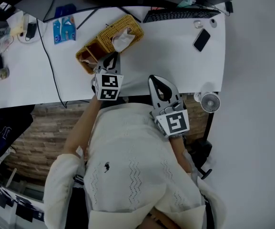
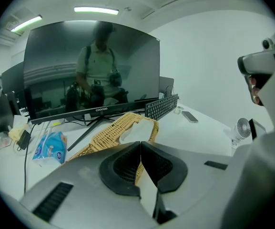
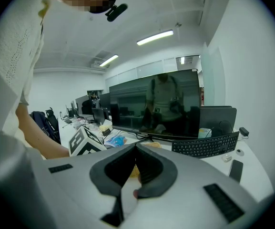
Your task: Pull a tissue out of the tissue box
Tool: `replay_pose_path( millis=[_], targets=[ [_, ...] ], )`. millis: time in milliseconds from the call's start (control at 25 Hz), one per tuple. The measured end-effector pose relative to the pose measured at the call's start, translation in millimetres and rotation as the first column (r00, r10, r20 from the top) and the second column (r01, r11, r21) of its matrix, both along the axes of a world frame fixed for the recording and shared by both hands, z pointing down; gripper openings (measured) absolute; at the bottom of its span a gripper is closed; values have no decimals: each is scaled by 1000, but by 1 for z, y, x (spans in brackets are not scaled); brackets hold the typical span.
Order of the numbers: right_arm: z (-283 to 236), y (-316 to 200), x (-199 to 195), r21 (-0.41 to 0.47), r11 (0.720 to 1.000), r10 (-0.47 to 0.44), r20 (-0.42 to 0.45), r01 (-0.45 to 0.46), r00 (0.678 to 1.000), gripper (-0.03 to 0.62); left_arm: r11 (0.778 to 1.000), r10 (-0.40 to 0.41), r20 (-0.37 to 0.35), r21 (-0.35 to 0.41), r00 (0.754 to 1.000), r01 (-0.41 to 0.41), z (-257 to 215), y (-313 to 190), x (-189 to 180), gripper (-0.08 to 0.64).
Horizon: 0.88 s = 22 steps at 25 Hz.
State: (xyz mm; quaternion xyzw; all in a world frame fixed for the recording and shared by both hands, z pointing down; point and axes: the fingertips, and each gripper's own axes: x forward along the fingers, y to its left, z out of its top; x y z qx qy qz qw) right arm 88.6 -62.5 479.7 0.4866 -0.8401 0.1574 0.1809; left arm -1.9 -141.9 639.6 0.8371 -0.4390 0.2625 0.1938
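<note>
A woven wicker tissue box (image 1: pixel 109 38) lies aslant on the white desk (image 1: pixel 166 56), with a white tissue (image 1: pixel 122 38) poking out of its top. The left gripper view shows the same box (image 2: pixel 109 132) and tissue (image 2: pixel 138 130) just beyond the jaws. My left gripper (image 1: pixel 110 60) hovers at the box's near side, jaws shut with nothing between them. My right gripper (image 1: pixel 158 82) is held back over the desk's front edge, to the right of the box, also shut and empty. In the gripper views the left gripper (image 2: pixel 140 146) and the right gripper (image 3: pixel 134 148) both show closed tips.
A monitor (image 2: pixel 92 68) and a black keyboard (image 1: pixel 180 14) stand behind the box. A phone (image 1: pixel 201 39) lies at the right, a blue packet (image 1: pixel 63 29) at the left, with cables. A small fan (image 1: pixel 209 101) sits off the desk's front right corner.
</note>
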Motion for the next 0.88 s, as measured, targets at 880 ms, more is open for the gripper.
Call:
replay_pose_path(
  millis=[880],
  targets=[
    [-4, -3, -1, 26, 996, -81, 14, 81, 997, 2, 999, -33, 16, 10, 999, 33, -9, 16, 0, 15]
  ],
)
